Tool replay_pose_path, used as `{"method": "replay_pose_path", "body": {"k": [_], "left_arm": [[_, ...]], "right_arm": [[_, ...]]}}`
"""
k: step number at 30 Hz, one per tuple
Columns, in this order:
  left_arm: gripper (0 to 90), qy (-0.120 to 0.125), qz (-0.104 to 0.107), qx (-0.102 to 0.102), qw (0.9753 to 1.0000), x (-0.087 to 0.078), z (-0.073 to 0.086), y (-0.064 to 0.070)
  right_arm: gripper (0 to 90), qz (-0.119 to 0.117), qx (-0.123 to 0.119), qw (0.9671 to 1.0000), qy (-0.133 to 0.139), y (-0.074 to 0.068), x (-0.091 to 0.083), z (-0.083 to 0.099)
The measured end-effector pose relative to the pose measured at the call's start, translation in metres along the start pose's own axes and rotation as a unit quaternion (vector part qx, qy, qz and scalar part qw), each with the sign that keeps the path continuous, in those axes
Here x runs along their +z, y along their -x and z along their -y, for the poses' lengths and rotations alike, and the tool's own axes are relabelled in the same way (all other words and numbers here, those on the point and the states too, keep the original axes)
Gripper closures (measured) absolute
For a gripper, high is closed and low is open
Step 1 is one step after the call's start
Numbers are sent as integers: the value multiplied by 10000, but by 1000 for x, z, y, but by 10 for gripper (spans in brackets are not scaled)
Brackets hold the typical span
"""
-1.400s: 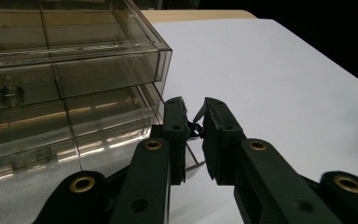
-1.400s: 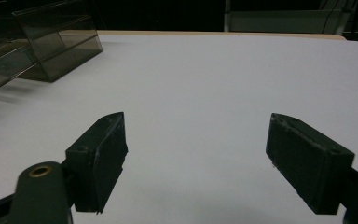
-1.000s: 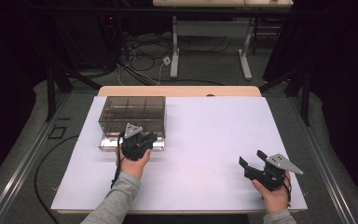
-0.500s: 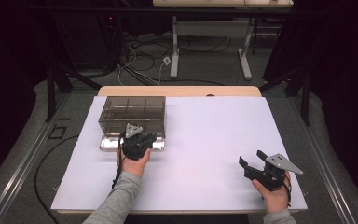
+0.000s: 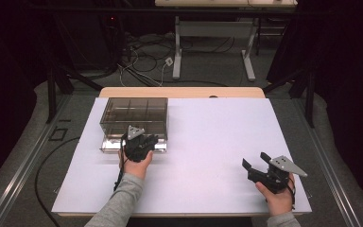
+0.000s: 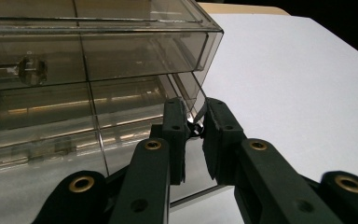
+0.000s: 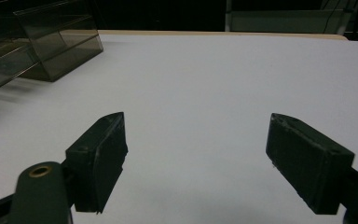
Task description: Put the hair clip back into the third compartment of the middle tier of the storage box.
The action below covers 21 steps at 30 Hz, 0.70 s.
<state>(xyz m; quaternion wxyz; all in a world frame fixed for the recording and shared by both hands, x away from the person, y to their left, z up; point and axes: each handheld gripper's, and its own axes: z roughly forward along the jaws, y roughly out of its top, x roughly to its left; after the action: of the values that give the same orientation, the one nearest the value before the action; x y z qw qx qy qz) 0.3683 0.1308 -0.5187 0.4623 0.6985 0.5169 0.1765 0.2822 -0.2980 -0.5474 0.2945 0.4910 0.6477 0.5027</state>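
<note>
- Left gripper point(image 6: 194, 122): jaws nearly together, clamped on the thin front edge of the clear box's point(image 5: 133, 113) lower tray point(image 6: 121, 140), near its right corner.
- Box: smoky plastic, divided into compartments, stands on the white sheet point(image 5: 208, 142) at the table's left rear; the tray juts out toward the person.
- Left hand point(image 5: 136, 165): just in front of the box.
- Right gripper point(image 7: 193, 161): jaws wide apart, empty, over bare sheet at front right, well apart from the box.
</note>
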Motion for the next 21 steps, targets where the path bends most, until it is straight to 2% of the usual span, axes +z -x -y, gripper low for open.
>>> {"method": "replay_pose_path", "body": {"k": [5,14,21], "left_arm": [[744,38,-17,-108,9999,-1,0,-2],[649,83,8,-99,9999,-3,-1,-3],[577,66,-79,-83,9999,-5,-1,-3]], "right_arm": [[198,-3,2,10000,4,0,0,0],[198,-4,18,10000,-10,0,0,0],[199,2,16,10000,-10,0,0,0]]}}
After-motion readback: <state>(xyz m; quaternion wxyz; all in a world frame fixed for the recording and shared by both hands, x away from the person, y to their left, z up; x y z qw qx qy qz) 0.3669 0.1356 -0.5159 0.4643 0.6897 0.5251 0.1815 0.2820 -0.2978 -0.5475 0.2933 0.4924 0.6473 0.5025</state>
